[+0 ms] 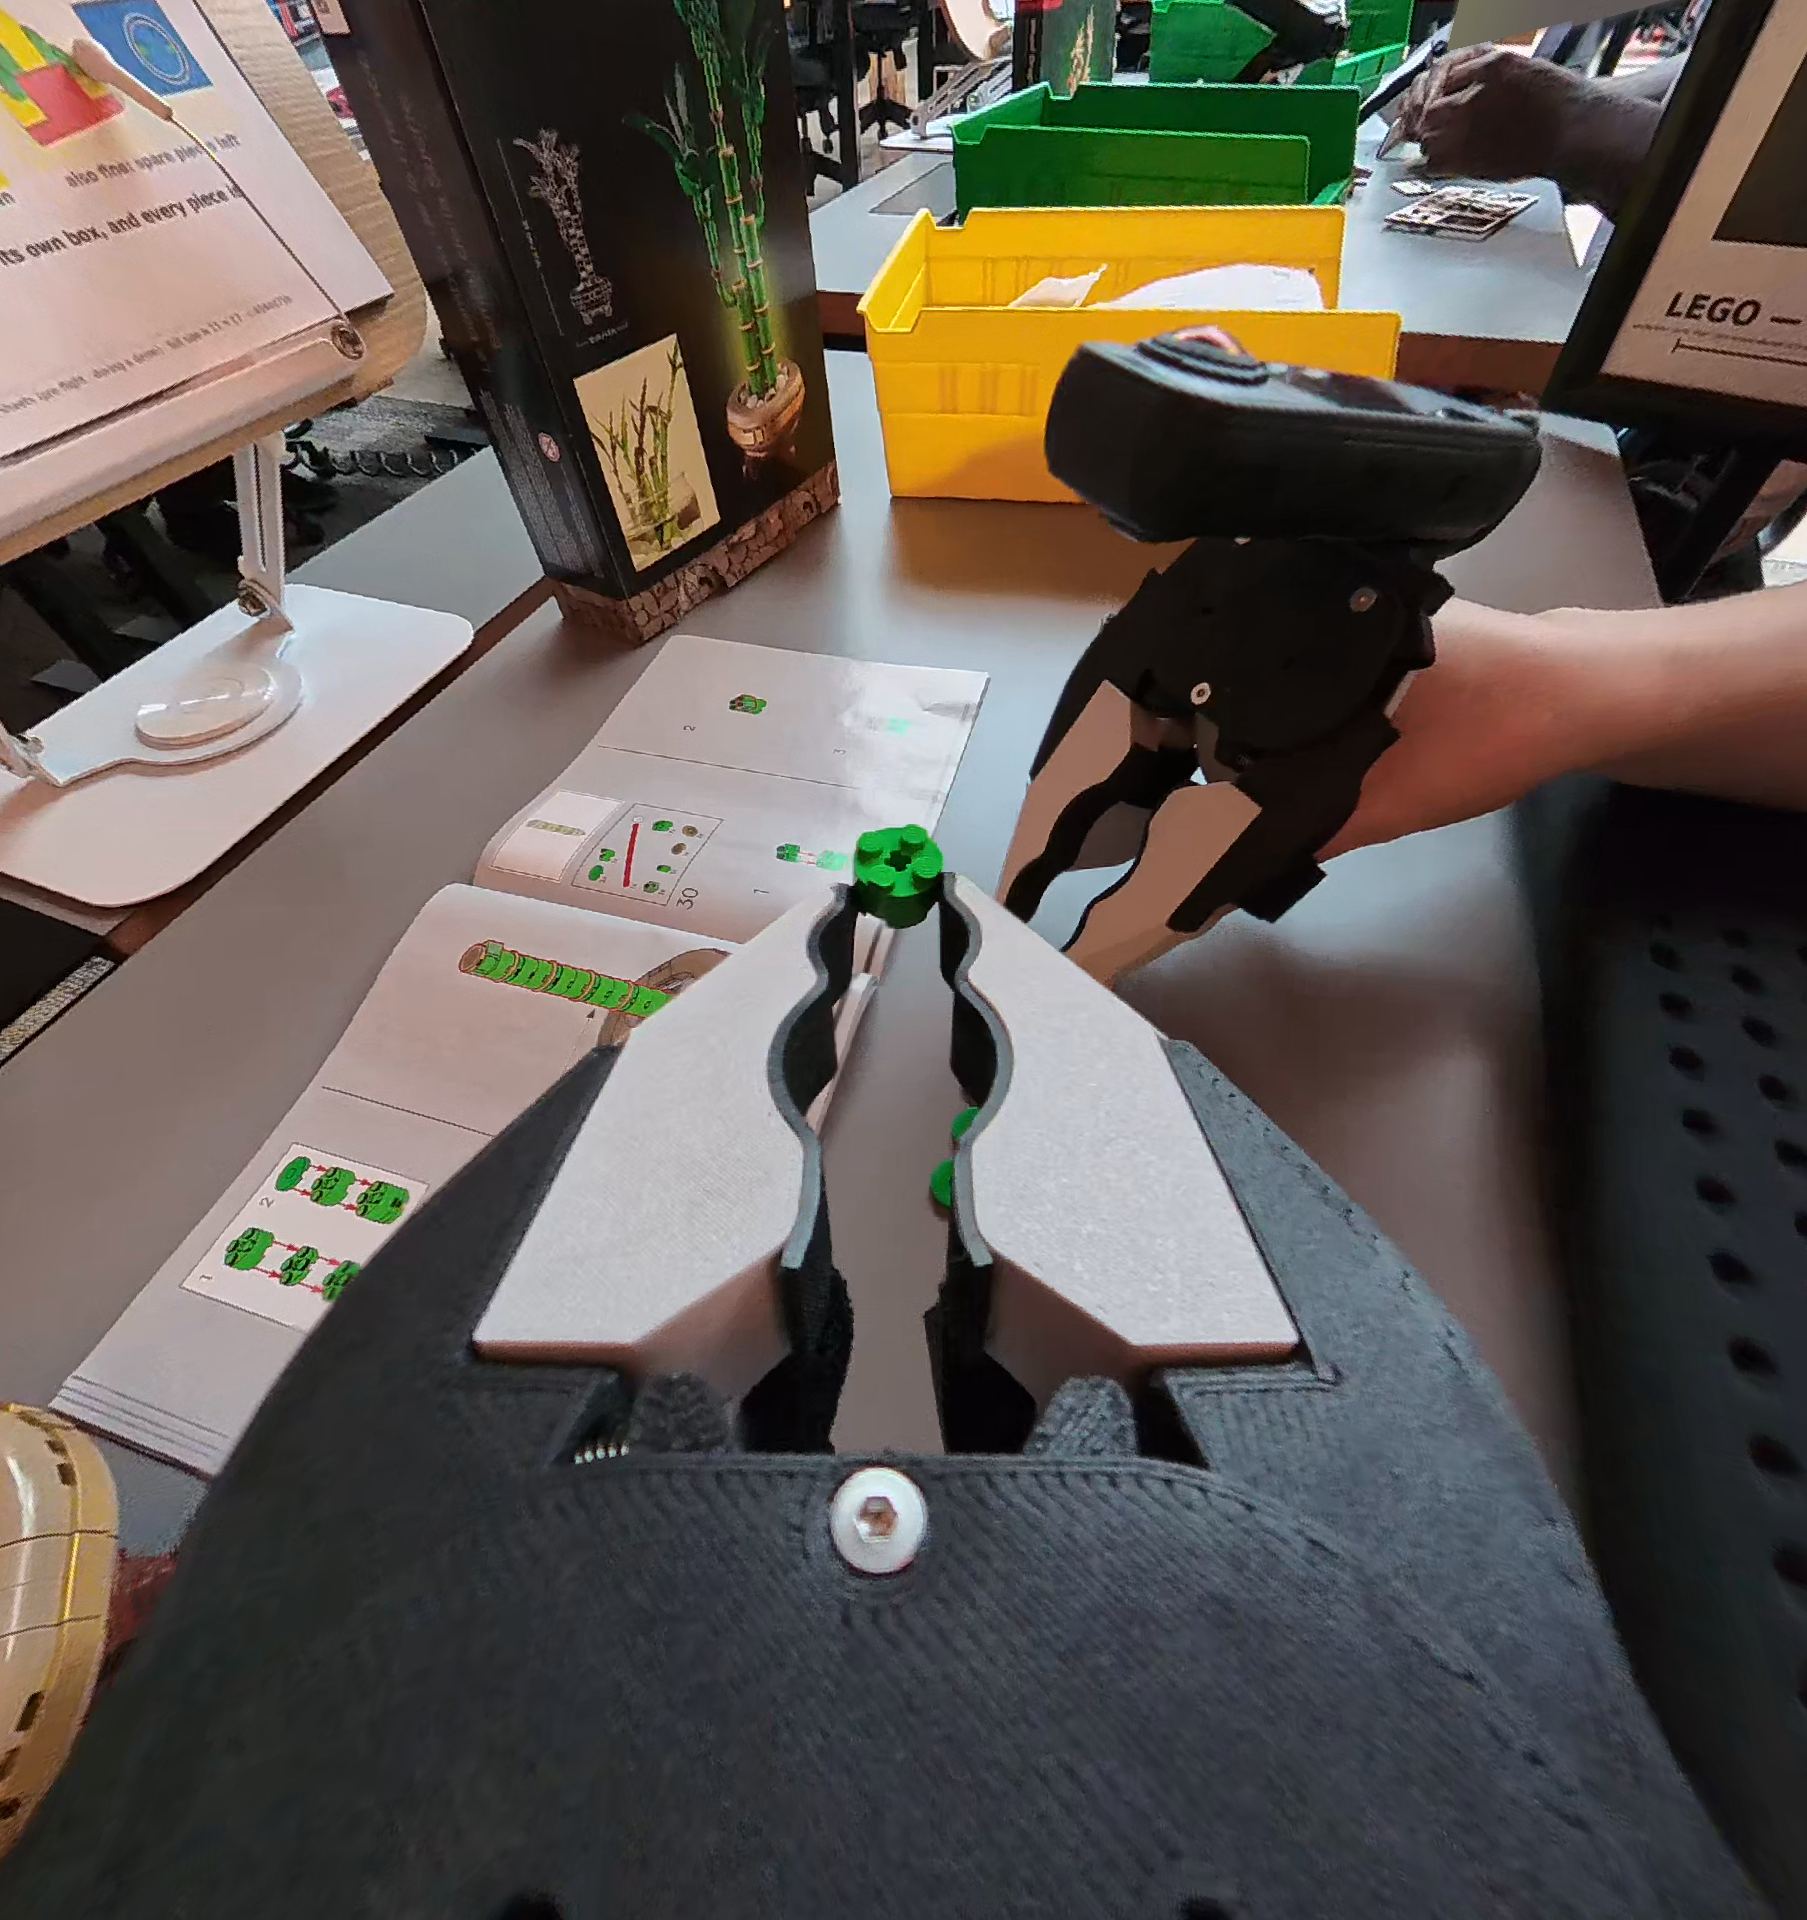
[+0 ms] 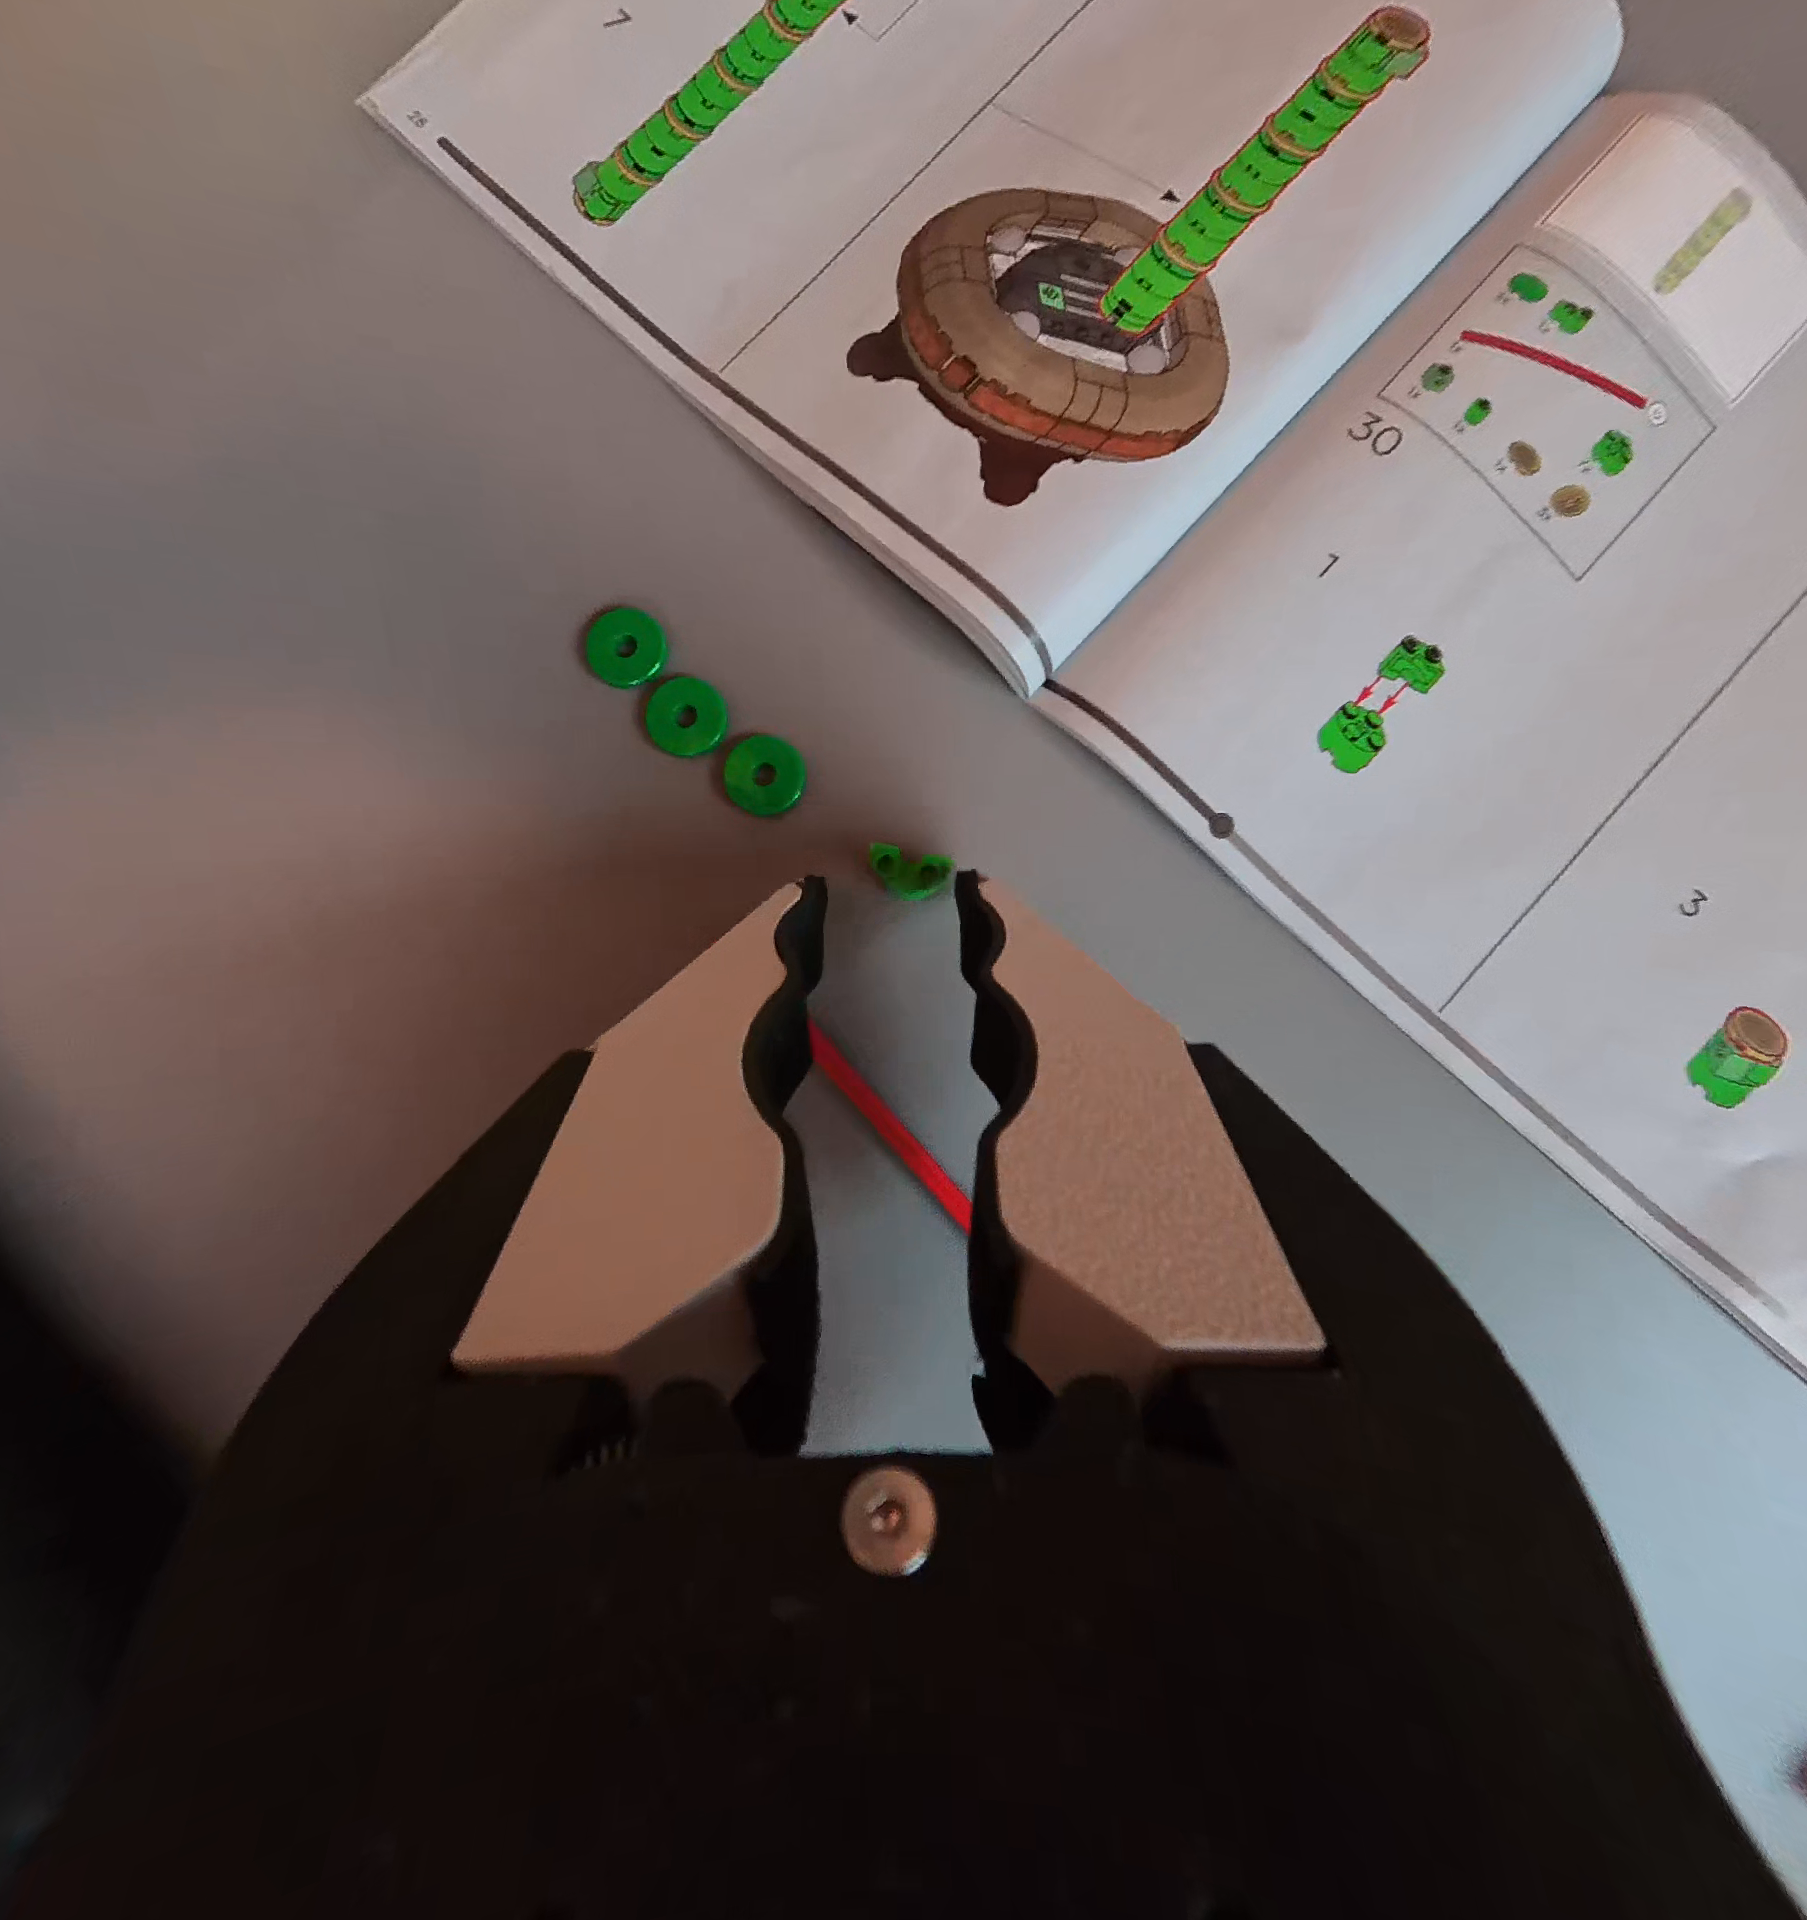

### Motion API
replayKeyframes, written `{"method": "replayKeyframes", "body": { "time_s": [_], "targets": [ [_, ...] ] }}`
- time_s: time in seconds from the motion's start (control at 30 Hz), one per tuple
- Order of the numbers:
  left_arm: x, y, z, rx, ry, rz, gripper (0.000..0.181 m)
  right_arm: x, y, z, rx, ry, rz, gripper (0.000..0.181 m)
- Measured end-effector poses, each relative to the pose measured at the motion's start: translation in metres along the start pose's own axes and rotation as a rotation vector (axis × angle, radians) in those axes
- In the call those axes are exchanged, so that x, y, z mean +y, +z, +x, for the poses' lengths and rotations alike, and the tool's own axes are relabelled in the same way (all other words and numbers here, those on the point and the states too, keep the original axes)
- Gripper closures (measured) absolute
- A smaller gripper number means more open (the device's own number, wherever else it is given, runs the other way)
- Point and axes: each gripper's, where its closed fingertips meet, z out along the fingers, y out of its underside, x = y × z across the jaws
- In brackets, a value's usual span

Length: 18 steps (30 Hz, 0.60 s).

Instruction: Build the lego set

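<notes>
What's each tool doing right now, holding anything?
Left tool: closed on a green round brick at its tips.
Right tool: open, empty, just short of a small green piece on the table.

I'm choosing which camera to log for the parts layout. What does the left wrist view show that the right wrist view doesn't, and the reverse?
Only the left wrist view: the left gripper shut on a green round brick, the set's box, a yellow bin, green bins and a document stand.

Only the right wrist view: three green round tiles in a row, a small green piece and a red rod beneath the open right gripper.

Both: the open instruction booklet on the grey table.
</notes>
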Motion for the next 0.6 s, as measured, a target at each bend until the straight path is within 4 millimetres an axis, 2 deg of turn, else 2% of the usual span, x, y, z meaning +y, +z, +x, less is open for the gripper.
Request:
{"method": "replayKeyframes", "body": {
  "time_s": [0.17, 0.47, 0.6],
  "targets": [
    [0.001, 0.003, 0.005, 0.014, 0.011, -0.011, 0.167, -0.006, 0.0, 0.002, 0.0, 0.014, 0.029, 0.162],
    [0.004, 0.004, 0.004, 0.015, 0.008, -0.024, 0.167, -0.003, 0.004, 0.002, 0.0, -0.012, 0.013, 0.166],
    [0.006, 0.005, 0.004, 0.016, 0.008, -0.031, 0.167, -0.01, -0.009, 0.015, -0.016, 0.004, 0.079, 0.166]
  ]
}}
